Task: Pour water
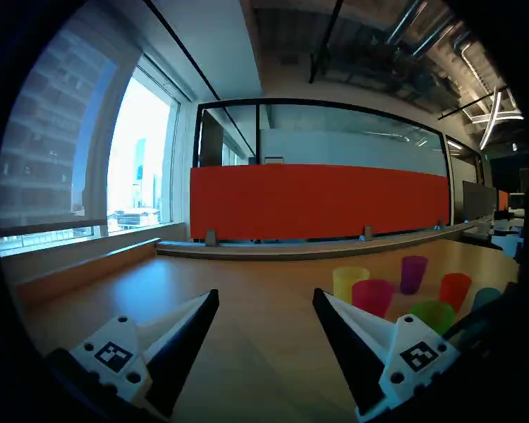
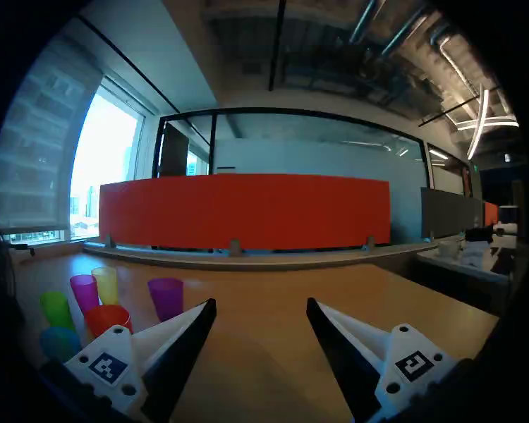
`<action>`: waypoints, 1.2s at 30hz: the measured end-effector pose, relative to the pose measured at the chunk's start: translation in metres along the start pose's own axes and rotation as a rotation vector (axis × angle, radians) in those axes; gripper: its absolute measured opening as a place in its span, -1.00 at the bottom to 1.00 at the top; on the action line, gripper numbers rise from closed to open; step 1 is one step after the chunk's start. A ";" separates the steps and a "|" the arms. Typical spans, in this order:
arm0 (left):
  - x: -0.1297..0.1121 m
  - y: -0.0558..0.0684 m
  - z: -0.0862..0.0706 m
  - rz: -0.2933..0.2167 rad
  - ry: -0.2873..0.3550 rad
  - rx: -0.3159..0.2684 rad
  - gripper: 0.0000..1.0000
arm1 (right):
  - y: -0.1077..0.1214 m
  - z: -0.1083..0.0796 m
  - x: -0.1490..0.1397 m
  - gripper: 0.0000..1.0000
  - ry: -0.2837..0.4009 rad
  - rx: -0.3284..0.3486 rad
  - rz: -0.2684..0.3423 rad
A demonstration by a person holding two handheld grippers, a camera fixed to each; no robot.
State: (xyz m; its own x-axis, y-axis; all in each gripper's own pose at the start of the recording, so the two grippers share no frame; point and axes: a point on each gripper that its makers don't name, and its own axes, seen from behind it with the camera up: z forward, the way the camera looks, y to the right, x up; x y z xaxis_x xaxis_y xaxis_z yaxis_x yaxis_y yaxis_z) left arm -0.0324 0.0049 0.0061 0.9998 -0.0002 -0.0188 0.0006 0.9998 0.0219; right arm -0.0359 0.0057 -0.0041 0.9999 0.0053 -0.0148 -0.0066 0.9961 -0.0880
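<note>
Left gripper (image 1: 264,292), right gripper (image 2: 259,302): released, empty. Cups (image 1: 372,295) near, between them, tightly clustered; likely risk: grasping one topples neighbours.

Wooden desk (image 1: 264,331), orange partition (image 1: 321,201) behind, bright window (image 1: 137,169) left, exposed ceiling pipes (image 2: 377,28).

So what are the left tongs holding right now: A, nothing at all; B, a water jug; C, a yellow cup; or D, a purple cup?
A: the left tongs stand open with only bare table between them, and the yellow cup stands apart, farther off on the table.
</note>
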 end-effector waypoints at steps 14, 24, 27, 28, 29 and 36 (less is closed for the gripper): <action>0.000 0.000 0.000 0.000 0.000 0.000 0.99 | 0.001 0.001 -0.003 0.99 -0.002 0.000 0.001; 0.000 0.000 0.000 0.000 0.000 0.000 0.99 | 0.001 0.002 -0.002 0.99 -0.002 0.000 0.000; 0.000 0.000 0.000 0.000 0.000 0.000 0.99 | 0.000 0.002 -0.002 0.99 -0.002 0.000 0.000; 0.000 0.000 0.000 0.000 0.000 0.000 0.99 | 0.000 0.002 -0.002 0.99 -0.002 0.000 0.000; 0.000 0.000 0.000 0.000 0.000 0.000 0.99 | 0.000 0.002 -0.002 0.99 -0.002 0.000 0.000; 0.000 0.000 0.001 0.000 0.000 0.000 0.99 | 0.001 0.002 -0.002 0.99 -0.002 0.000 0.000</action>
State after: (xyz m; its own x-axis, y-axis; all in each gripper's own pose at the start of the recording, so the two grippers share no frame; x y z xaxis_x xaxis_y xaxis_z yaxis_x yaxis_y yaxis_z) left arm -0.0320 0.0049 0.0067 0.9998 -0.0005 -0.0188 0.0009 0.9998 0.0217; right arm -0.0382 0.0066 -0.0020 0.9999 0.0056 -0.0127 -0.0067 0.9961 -0.0879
